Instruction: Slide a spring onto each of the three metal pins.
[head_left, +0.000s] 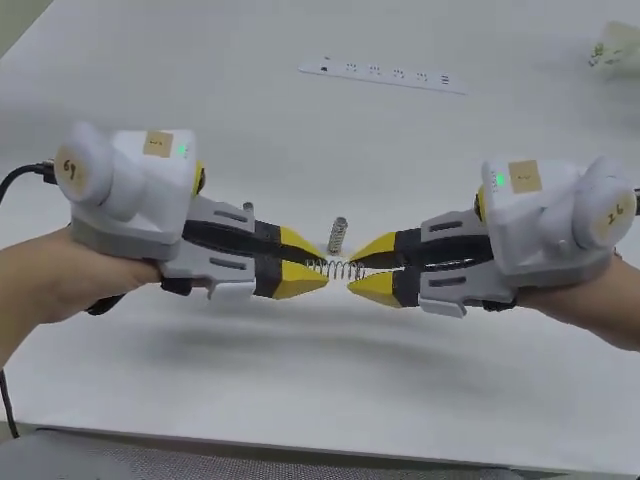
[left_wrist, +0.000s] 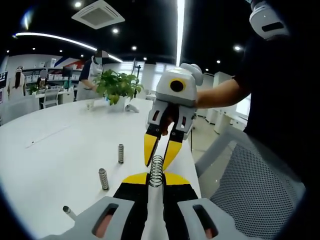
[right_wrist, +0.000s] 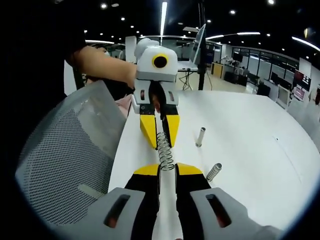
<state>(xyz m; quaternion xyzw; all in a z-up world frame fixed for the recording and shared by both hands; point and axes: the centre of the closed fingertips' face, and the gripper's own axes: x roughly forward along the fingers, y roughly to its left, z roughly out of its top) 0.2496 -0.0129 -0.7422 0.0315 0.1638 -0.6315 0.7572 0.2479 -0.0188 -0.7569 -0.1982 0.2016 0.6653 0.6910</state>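
Here, step 3 of 3: the last spring is in hand, not yet on its pin. The grey-and-white left gripper with yellow-tipped jaws (L) and its matching right gripper (R) meet tip to tip above the plain white worktable. A thin coiled bare-metal spring lies roughly level between them, clear of the table.

- **L:** jaws pressed onto one end of the spring; in the right gripper view the coil runs well back between the yellow tips.
- **R:** jaws a little apart round the other end. Cannot tell whether they nip the coil or merely bracket it.

On the table beyond, per the left gripper view, stand a first spring-covered metal pin and a second spring-covered metal pin near it. A bare smooth metal pin stands apart from both. Judged progress: two of three done.

Next move, as judged: one gripper takes sole hold near one end, leaving the other end's bore free. It then carries the spring over to the bare pin. This calls for:

- turning the coil from level to upright, axis in line w/ the pin;
- centring the bore over the pin top — the fit is prob. close;
- a light pinch, so the coil isn't crushed or bent as it slides down.
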